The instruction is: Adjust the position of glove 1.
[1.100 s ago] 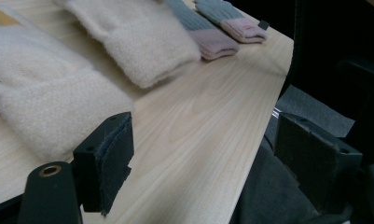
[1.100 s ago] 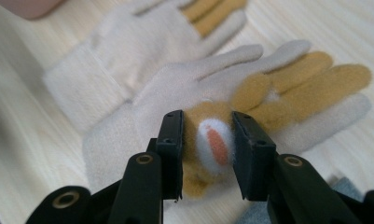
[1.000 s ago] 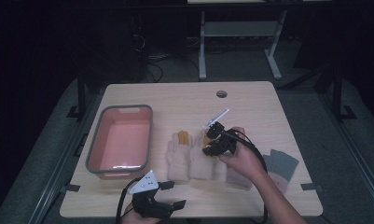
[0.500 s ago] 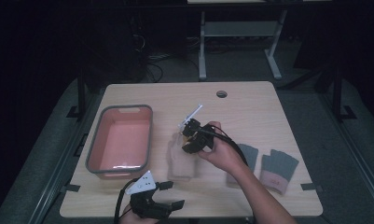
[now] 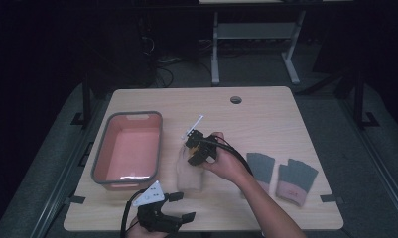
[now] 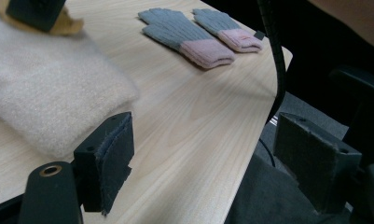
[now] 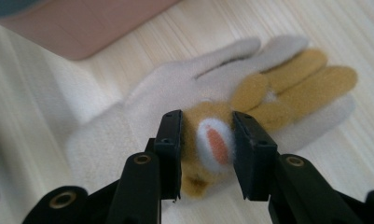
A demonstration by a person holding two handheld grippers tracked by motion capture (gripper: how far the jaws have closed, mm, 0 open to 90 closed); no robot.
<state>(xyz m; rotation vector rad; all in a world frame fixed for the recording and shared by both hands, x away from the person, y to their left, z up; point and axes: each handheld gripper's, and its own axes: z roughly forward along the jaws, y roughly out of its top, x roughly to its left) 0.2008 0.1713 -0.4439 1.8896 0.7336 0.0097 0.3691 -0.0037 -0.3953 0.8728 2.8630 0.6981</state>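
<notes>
My right gripper (image 5: 194, 153) hangs low over a white glove (image 5: 189, 176) lying left of the table's middle. In the right gripper view its jaws (image 7: 207, 144) are shut on a fuzzy yellow glove (image 7: 287, 88) with a white and orange patch. That yellow glove rests on the white glove (image 7: 142, 102), fingers pointing away. My left gripper (image 5: 181, 207) sits at the table's front edge with its jaws open and nothing between them (image 6: 208, 140). The white glove (image 6: 45, 93) lies just ahead and to the left of it.
A pink bin with a grey rim (image 5: 101, 153) stands to the left of the white glove. Two grey gloves with pink cuffs (image 5: 261, 166) (image 5: 297, 179) lie flat at the right front, seen also as the pair (image 6: 175, 30) (image 6: 222, 25). The table's front edge is near the left gripper.
My right gripper has moved left across the table with the yellow glove, and the white gloves now lie in one pile under it. The two grey gloves have come out from under the forearm. The left gripper stayed put.
</notes>
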